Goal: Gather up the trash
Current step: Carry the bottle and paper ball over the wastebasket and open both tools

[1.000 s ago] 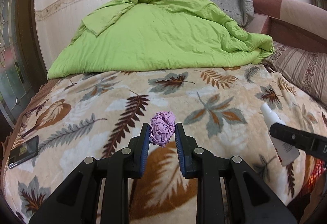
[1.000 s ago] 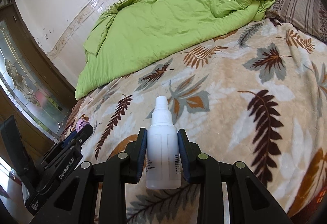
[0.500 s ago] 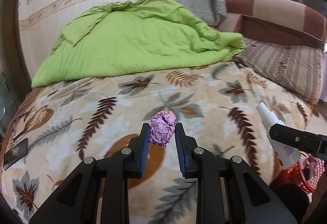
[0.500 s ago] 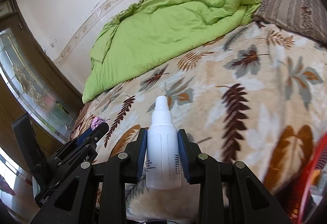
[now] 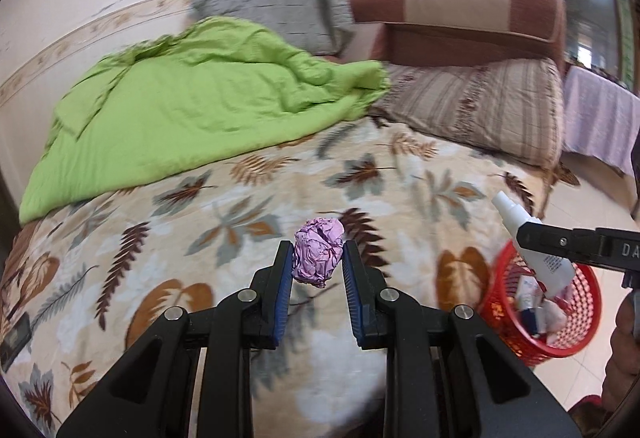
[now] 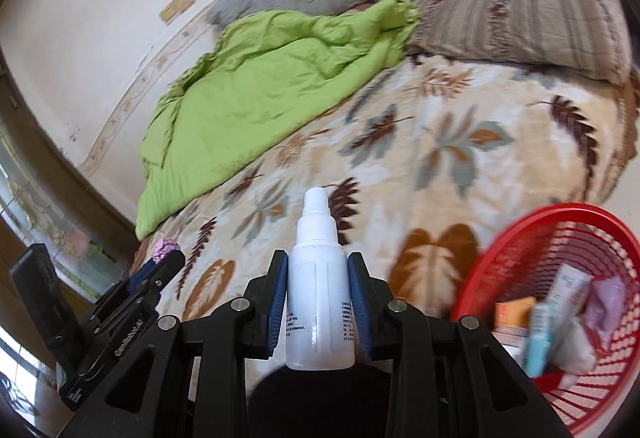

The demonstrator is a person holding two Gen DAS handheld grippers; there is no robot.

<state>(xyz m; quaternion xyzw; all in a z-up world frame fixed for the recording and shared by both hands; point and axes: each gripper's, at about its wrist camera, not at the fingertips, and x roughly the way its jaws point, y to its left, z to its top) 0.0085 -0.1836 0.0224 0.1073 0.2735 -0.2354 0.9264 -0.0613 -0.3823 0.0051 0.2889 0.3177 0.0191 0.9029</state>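
Observation:
My left gripper (image 5: 318, 258) is shut on a crumpled purple paper ball (image 5: 319, 252) and holds it above the leaf-patterned bed. My right gripper (image 6: 318, 270) is shut on a white plastic dropper bottle (image 6: 320, 294), upright between the blue pads. In the left wrist view the bottle (image 5: 532, 238) hangs just above a red mesh trash basket (image 5: 576, 342) on the floor at the bed's right. The basket (image 6: 520, 250) sits at lower right in the right wrist view with several wrappers and packets inside. The left gripper (image 6: 166, 258) with the purple ball shows at the left there.
A green quilt (image 5: 192, 110) lies bunched at the back of the bed. A grey pillow (image 5: 276, 12), a striped pillow (image 5: 480, 110) and a brown headboard cushion (image 5: 460, 14) are behind. A dark phone (image 5: 14, 336) lies at the bed's left edge.
Both grippers have swung right and back from the bed with their loads. The red basket has come into view, and the bottle now hangs over it.

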